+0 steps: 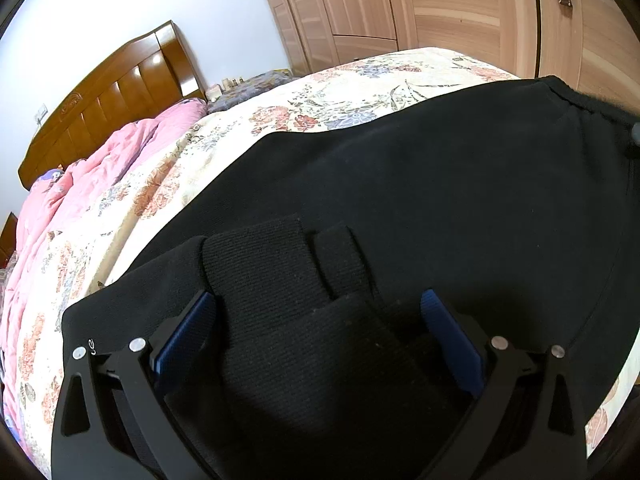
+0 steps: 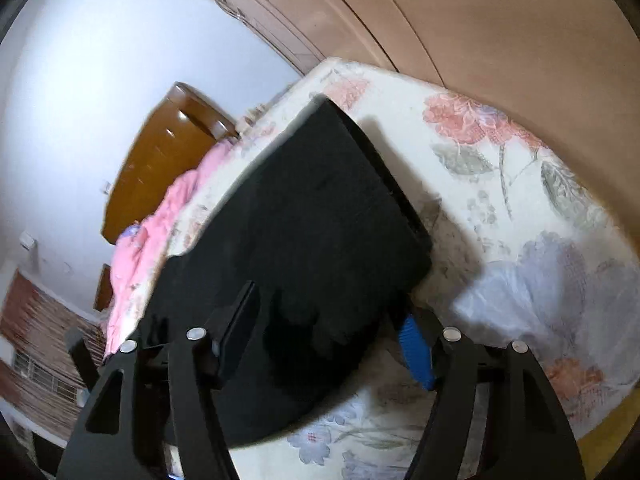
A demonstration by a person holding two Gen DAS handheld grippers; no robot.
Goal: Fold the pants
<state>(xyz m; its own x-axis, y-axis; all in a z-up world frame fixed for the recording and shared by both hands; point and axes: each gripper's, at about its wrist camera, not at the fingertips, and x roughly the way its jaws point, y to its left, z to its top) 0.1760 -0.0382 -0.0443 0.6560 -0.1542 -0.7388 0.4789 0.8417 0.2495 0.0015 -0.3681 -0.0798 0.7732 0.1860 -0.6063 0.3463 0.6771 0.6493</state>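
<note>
The black pants (image 1: 400, 184) lie flat on the floral bedsheet (image 1: 340, 92), ribbed cuffs (image 1: 260, 264) at the near end. The left gripper (image 1: 316, 300) straddles the cuffs, jaws apart. The right gripper (image 2: 328, 312) stands half-open around the pants' near edge, not pinching. A pink quilt (image 1: 100, 160) lies far left.

Pants (image 1: 420, 184) flat on the bedspread (image 1: 360, 84), quilt (image 1: 120, 152) and headboard (image 1: 120, 88) behind.

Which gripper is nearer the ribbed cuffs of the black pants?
Left. The left gripper straddles the ribbed cuffs; the right gripper straddles another edge of the black pants, with no cuffs visible.
</note>
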